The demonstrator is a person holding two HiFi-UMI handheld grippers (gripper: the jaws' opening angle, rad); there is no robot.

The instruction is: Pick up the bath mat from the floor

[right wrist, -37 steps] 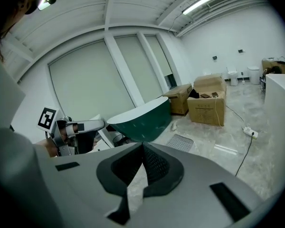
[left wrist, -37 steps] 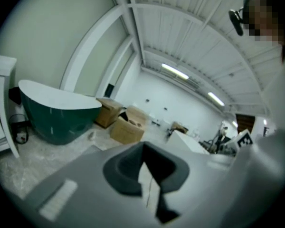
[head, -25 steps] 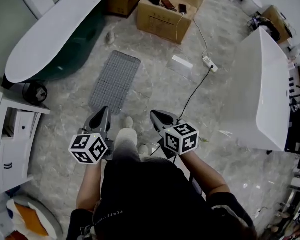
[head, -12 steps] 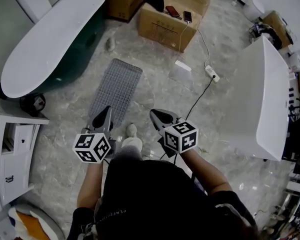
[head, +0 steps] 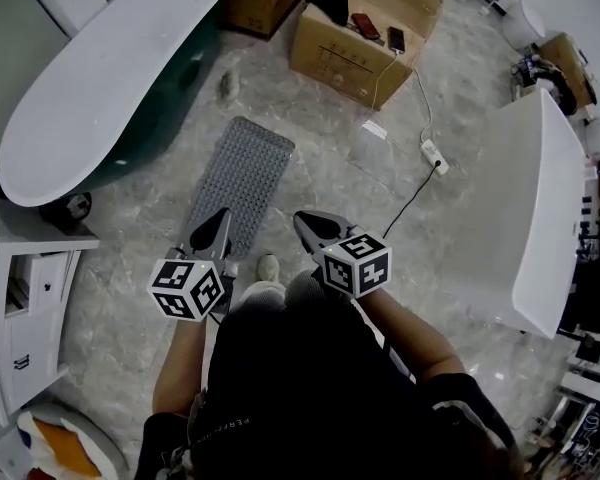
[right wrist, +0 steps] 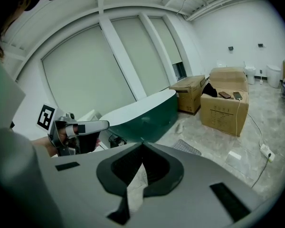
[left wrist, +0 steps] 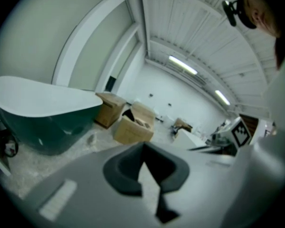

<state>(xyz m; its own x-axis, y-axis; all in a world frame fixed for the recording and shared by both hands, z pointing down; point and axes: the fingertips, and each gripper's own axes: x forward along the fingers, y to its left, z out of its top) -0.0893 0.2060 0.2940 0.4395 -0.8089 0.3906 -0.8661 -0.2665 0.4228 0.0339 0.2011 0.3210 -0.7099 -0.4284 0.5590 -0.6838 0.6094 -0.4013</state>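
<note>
— Both the left gripper (head: 221,215) and the right gripper (head: 301,217) have come forward with the person since a second ago. The bath mat (head: 245,173) lies nearer them than it did. The left tip, then at the mat's near edge, now shows over its near end.

— Take me across from the left. What stands there?

— A dark green bathtub (head: 100,78) with a white top, and nearer us a white cabinet (head: 30,230). Next comes the left gripper, held up off the floor (head: 130,268). Its jaws are closed tip to tip with nothing between them.

— And the mat itself?

— It's grey and lies flat on the marbled floor, beside the green bathtub but apart from it. It runs away from the person toward the cardboard boxes (head: 360,43). Neither gripper has hold of it. A light shoe (head: 268,266) stands just beside its near edge.

— The other claw?

— It's to the right of the mat, level with its partner. It's pinched shut as well and carries nothing; in its own view only floor shows through the gap below the meeting tips.

— Anything further right?

— A white power strip (head: 435,155) lies on the floor past the boxes. Beyond it, along the right side, is a big white tub (head: 540,198).
</note>
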